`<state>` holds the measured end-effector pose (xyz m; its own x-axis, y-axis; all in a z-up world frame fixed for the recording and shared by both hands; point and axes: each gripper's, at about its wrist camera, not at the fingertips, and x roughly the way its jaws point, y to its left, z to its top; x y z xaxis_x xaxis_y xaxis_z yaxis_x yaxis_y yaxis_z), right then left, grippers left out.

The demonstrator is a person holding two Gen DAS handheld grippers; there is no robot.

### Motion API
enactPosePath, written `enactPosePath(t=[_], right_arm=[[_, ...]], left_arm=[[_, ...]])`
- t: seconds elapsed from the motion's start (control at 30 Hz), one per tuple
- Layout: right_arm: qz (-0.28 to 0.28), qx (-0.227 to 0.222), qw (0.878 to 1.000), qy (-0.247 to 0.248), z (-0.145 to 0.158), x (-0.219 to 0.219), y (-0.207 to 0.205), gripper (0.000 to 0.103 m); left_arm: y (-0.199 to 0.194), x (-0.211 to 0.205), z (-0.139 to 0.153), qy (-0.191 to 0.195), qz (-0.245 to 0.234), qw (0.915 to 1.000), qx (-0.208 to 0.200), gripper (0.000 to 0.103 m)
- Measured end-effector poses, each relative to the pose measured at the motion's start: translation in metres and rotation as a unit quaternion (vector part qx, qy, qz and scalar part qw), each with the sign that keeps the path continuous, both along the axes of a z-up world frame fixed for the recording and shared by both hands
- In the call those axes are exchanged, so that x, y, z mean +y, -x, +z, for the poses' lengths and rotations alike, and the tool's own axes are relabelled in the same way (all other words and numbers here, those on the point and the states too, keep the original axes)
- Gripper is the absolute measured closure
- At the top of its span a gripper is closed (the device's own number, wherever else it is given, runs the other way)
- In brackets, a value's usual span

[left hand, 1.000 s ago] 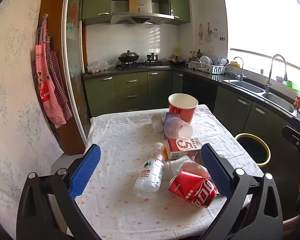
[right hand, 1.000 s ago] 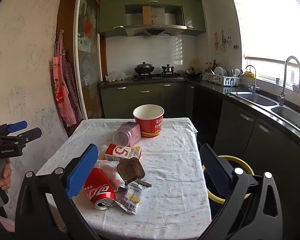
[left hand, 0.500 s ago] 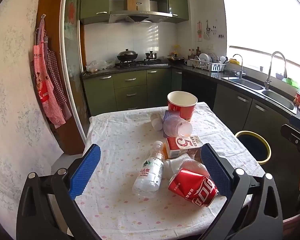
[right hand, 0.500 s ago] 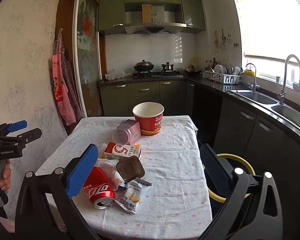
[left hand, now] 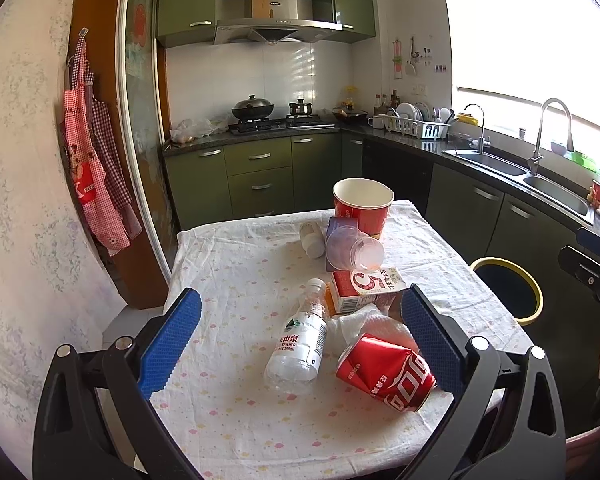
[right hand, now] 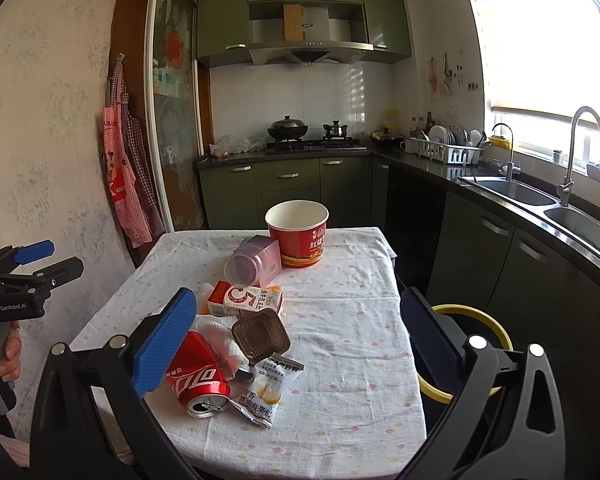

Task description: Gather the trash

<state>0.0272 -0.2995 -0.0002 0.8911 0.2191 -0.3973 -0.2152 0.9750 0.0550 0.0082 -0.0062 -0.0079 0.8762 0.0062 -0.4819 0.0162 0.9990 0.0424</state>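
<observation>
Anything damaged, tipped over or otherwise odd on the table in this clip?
The red soda can is dented and lying on its side; the water bottle and clear plastic cup also lie tipped. No spill shows.

The right tongs (right hand: pixel 296 338) hang spread wide over the tabletop (right hand: pixel 352 320), holding nothing. A dented red can (right hand: pixel 198 380) lies at seven o'clock, a snack wrapper (right hand: pixel 266 390) just beside it; a yellow-rimmed bin (right hand: pixel 480 320) sits at four o'clock.

place: home kitchen | evidence: green cabinets (left hand: pixel 256 168), gas hob (left hand: pixel 278 123), range hood (left hand: pixel 276 32), sink (right hand: pixel 512 194), dish rack (right hand: pixel 448 152)
</observation>
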Motion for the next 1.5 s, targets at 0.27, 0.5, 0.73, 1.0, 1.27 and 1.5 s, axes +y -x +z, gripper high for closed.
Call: enactPosePath(t=[0.27, 0.5, 0.73, 1.0, 1.27, 1.5], right_arm=[[0.000, 0.001, 1.000, 0.000, 0.000, 0.000, -0.001, 0.006], [0.000, 0.002, 1.000, 0.000, -0.001, 0.001, -0.001, 0.006], [0.001, 0.004, 1.000, -0.001, -0.007, 0.003, -0.003, 0.006], [0.000, 0.006, 1.000, 0.000, -0.008, 0.003, -0.004, 0.006], [0.000, 0.007, 1.000, 0.000, -0.010, 0.005, -0.004, 0.006], [0.001, 0.009, 1.000, 0.000, -0.012, 0.006, -0.005, 0.006]], left_arm=[[-0.002, -0.002, -0.002, -0.002, -0.001, 1.0000, 0.003, 0.004], [-0.002, -0.001, -0.003, -0.003, -0.001, 1.0000, 0.004, 0.004], [-0.002, -0.001, -0.003, -0.003, -0.001, 1.0000, 0.004, 0.004], [-0.003, 0.000, -0.005, -0.005, -0.002, 1.0000, 0.006, 0.004], [-0.004, -0.001, -0.004, -0.006, -0.002, 1.0000, 0.007, 0.004], [-0.004, -0.001, -0.005, -0.007, -0.002, 0.9999, 0.008, 0.004]])
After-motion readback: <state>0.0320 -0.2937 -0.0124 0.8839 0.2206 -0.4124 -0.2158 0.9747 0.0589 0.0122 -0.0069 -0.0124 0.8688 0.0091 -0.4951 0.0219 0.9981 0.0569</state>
